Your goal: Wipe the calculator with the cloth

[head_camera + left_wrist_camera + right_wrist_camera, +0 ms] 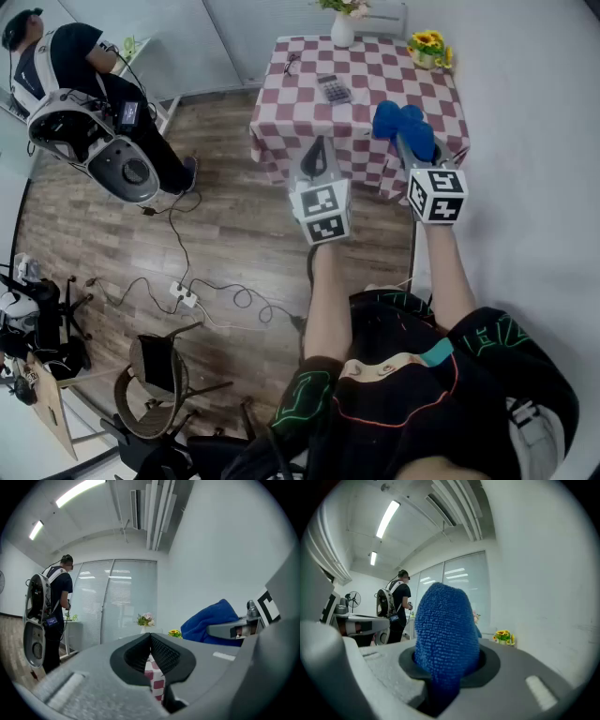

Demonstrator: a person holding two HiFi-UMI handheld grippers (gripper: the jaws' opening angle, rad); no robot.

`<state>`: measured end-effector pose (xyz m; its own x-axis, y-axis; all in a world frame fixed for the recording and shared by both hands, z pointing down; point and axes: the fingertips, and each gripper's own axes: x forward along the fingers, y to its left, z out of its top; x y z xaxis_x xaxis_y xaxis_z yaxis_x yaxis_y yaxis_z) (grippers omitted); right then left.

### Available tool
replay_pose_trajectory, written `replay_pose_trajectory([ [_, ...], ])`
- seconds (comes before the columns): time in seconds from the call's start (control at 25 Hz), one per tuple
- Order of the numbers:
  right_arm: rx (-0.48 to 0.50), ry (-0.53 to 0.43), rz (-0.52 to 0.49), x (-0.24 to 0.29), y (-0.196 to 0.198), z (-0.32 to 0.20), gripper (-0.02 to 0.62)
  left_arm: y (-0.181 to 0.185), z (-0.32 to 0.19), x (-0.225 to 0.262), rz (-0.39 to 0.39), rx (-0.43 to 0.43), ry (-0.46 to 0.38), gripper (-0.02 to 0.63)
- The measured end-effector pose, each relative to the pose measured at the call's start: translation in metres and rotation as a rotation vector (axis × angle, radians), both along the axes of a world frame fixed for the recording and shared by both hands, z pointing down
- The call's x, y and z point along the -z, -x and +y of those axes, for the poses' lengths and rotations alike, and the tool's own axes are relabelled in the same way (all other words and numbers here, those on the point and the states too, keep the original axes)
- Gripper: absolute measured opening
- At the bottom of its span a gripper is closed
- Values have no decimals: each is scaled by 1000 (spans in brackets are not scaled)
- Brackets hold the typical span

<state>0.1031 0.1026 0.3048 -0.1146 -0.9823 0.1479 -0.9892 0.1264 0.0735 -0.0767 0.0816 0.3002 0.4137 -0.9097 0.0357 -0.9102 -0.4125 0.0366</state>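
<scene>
Head view: mounted on the wearer's head, facing forward and steeply down onto the checked table [300, 94] and plank floor [234, 234], both well below. Left and right gripper views: each set low just behind its own jaws, facing roughly level across the room, the right one crowded by the blue cloth [445, 634] close at the lens. All three views share the sunflower pot [427, 47] and the person wearing a backpack rig [75, 94].

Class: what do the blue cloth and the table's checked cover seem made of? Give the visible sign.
Cloth: probably microfibre or terry, matte; its surface is a nubbly pile. Checked cover: apparently thin fabric, matte; it drapes limply down at the sides.
</scene>
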Motion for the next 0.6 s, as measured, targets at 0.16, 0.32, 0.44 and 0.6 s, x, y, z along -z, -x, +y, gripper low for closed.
replay_pose_trajectory([
  [0.16, -29, -41, -16, 9, 3, -2, 120, 6, 0, 5, 4, -15, -24, 11],
  [0.32, -32, -46, 0, 13, 6, -2, 120, 9, -5, 12, 22, -26, -54, 11],
  [0.44, -43, -47, 16, 18, -1, 1, 120, 9, -7, 12, 33, -24, -52, 11],
  [0.6, -81, -23, 24, 15, -19, 1, 120, 1, -13, 0, 41, -40, -21, 11],
])
